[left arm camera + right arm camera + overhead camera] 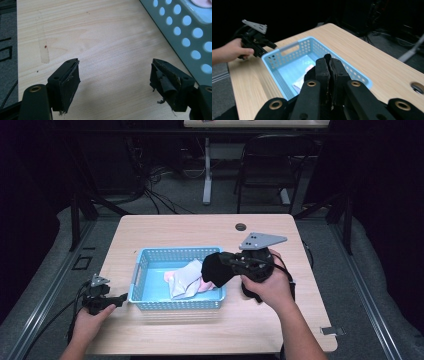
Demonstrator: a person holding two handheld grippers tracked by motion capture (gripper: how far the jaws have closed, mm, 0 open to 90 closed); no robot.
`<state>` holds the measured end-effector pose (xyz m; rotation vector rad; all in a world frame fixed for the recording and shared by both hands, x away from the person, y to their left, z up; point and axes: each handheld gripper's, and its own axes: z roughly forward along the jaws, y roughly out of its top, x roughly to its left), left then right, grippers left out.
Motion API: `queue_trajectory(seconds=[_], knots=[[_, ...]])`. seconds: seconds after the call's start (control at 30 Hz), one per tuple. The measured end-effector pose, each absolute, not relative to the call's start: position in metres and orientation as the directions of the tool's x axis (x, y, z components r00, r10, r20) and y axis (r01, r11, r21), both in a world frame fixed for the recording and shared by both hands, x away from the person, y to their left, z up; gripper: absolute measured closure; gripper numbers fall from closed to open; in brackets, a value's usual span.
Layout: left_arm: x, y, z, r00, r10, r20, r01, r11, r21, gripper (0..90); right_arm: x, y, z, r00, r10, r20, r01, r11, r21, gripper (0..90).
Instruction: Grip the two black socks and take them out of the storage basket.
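The right gripper is clamped on a black cloth above the blue basket, at its three o'clock rim; lowering and releasing remain. The left gripper rests open and empty at the basket's nine o'clock. Folded cloths already lie inside.

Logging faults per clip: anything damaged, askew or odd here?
Yes. The left tongs stand open over the table with torn pads: black lining peels and curls off, frayed at the lower edges. Otherwise tidy: the right tongs hold a black cloth above the blue basket.
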<state>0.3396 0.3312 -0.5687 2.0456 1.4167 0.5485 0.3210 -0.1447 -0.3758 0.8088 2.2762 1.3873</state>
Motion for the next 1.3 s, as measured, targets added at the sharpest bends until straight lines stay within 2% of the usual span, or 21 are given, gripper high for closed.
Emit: queue_trajectory(seconds=[0.37,0.8,1.0,1.3], knots=[[0.339,0.331,-0.569,0.351,0.936,0.005,0.697,-0.265,0.667,23.7,0.311,-0.191,-0.393,-0.704,0.71,0.017,0.342,0.318,0.884,85.8],[0.341,0.331,-0.57,0.347,0.938,0.002,0.702,-0.261,0.663,23.7,0.307,-0.221,-0.409,-0.657,0.751,0.065,0.381,0.256,0.889,85.8],[0.342,0.33,-0.569,0.349,0.937,0.004,0.701,-0.264,0.662,23.7,0.301,-0.226,-0.401,-0.652,0.757,0.05,0.367,0.256,0.894,85.9],[0.343,0.329,-0.569,0.357,0.934,0.011,0.699,-0.275,0.66,23.7,0.311,-0.225,-0.427,-0.657,0.75,0.075,0.43,0.291,0.855,85.8]])
